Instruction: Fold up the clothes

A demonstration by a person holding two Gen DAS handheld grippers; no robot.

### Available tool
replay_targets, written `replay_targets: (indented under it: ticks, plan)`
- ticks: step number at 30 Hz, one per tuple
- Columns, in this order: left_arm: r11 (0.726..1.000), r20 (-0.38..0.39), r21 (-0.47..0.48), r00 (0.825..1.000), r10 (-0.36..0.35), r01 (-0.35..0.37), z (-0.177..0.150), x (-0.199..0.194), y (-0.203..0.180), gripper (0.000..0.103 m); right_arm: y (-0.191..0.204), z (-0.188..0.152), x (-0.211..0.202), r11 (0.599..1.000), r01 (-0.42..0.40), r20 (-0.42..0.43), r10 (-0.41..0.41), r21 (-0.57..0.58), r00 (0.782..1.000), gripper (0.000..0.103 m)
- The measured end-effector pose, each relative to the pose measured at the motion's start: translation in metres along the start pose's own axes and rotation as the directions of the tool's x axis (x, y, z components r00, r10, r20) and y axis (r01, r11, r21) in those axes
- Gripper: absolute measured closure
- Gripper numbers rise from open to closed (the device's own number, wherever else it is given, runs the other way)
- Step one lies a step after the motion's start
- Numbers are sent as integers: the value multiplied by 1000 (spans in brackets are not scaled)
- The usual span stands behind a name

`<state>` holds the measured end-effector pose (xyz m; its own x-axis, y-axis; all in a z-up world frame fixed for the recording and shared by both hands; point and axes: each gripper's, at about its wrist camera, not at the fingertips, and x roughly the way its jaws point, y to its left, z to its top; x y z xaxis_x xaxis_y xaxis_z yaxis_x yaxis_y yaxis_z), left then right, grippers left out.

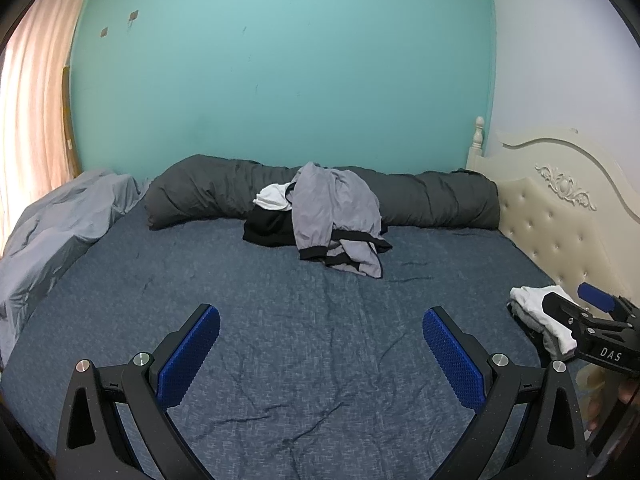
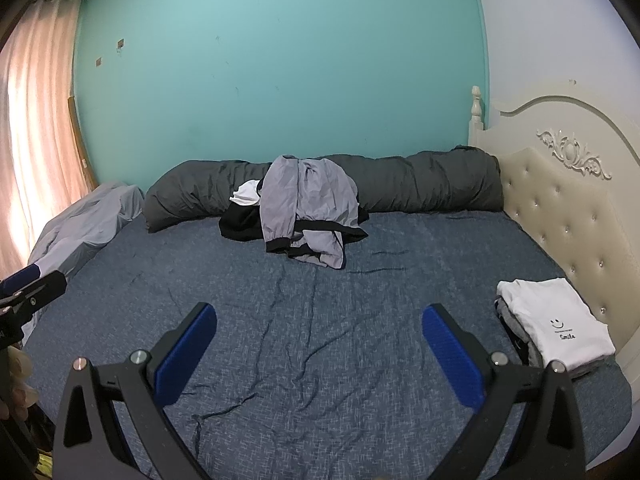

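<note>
Both tools wide apart, nothing clamped. Your left tool [image 1: 320,344] and right tool [image 2: 318,344] hang over bare bed sheet [image 2: 304,360], side by side.

Unfolded pile [image 2: 308,208] is straight ahead of both tools, well apart from them, slumped against the dark rolled duvet [image 2: 432,184]: grey top w/ black trim on top, black + white pieces under it. Folded stack [image 2: 556,328] sits to the right of your right tool, near the headboard [image 2: 568,208].

Risks, imo:
- Layers overlap, so a deep pinch on the grey top prob drags the black piece along.
- Pile leans on the duvet; reach too far and you clamp duvet fabric too.
- Sheet is wrinkled, so a low pinch could catch it.
- Swinging right could knock the folded stack.
</note>
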<state>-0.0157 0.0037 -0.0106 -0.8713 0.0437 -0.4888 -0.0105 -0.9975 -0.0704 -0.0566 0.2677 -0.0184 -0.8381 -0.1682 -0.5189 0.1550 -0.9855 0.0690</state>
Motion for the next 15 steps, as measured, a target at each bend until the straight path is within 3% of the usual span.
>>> replay_targets:
  ticks: [8,10,15]
  plan:
    - [1000,-24,-6,1000,5,-5,1,35,6,0,-10,-5,37,1000,-20,-24,20,18,1000,0]
    - [999,-38,-27,999,29,-30,1,51,9,0,-15,-5,52,999,-38,-27,39,23,999,0]
    - [999,-75,-50,997,6,-10,-4,100,19,0,-20,-4,102,998,-66,-26,66,-7,998,0]
